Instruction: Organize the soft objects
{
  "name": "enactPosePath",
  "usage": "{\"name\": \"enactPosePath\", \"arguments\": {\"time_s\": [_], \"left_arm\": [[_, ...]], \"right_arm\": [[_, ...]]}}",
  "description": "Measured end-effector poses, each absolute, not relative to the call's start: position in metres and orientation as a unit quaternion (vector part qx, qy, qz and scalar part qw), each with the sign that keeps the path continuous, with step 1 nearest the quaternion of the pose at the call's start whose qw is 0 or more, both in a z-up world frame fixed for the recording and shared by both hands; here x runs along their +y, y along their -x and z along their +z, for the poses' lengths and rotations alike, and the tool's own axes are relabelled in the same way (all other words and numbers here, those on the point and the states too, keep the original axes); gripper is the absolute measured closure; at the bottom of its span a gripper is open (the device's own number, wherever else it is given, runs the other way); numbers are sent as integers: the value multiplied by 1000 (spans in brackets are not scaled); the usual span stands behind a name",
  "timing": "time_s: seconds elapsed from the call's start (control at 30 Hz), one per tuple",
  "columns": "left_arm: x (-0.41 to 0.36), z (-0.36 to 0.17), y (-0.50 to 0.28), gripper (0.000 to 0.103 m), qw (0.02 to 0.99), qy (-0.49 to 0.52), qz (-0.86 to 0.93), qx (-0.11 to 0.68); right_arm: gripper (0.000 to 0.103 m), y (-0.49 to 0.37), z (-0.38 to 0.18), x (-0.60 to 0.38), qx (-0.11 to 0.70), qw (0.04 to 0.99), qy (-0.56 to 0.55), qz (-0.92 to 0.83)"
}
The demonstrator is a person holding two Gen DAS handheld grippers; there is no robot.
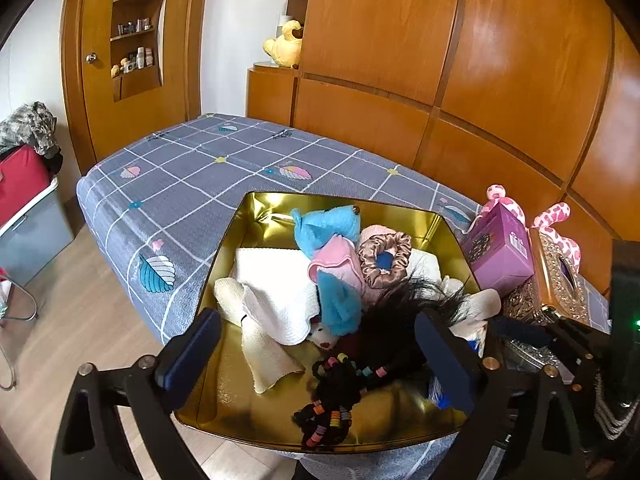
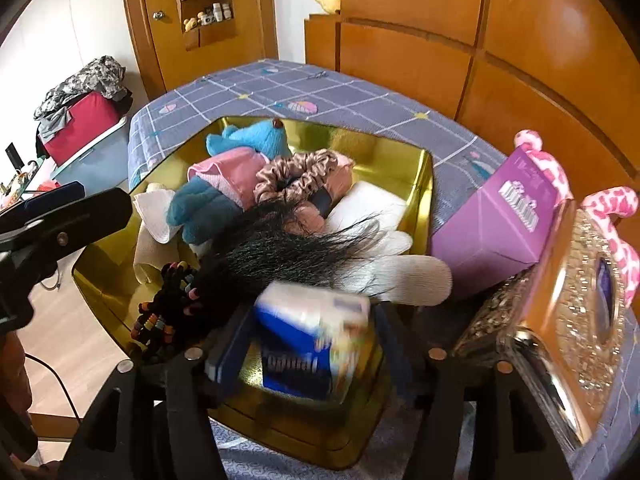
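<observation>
Our right gripper point(image 2: 304, 354) grips a blue-and-white soft tissue pack point(image 2: 310, 334) just above the near corner of the gold metal tin point(image 2: 420, 184) on the bed. Our left gripper point(image 1: 316, 356) hangs wide open and empty over the tin's heaped soft things.

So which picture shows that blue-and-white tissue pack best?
The right wrist view: the blue-and-white tissue pack sits front and centre between the right hand-held gripper's fingers, though blurred. The left wrist view shows only blue slivers of it behind a gripper finger.
</observation>
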State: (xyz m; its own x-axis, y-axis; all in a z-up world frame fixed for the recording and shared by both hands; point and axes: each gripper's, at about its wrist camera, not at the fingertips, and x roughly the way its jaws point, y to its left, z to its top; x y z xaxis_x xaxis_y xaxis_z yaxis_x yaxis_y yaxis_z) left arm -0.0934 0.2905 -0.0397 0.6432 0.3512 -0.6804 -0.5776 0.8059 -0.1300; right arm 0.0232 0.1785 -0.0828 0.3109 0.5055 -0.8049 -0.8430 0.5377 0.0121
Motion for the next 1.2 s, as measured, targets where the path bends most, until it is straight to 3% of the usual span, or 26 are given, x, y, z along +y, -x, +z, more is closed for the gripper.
{"name": "enactPosePath", "arguments": {"time_s": [0.13,0.5,1.2], "left_arm": [[283,-35,94,1,893,161,266,326],[247,-28,92,0,902,128,272,309],[229,-27,93,0,905,115,272,305]], "right_arm": [[30,-18,-71,169,382,798,201,420],[30,-9,-39,114,333,868,128,346],[30,-2,-48,79,335,893,94,285]]}}
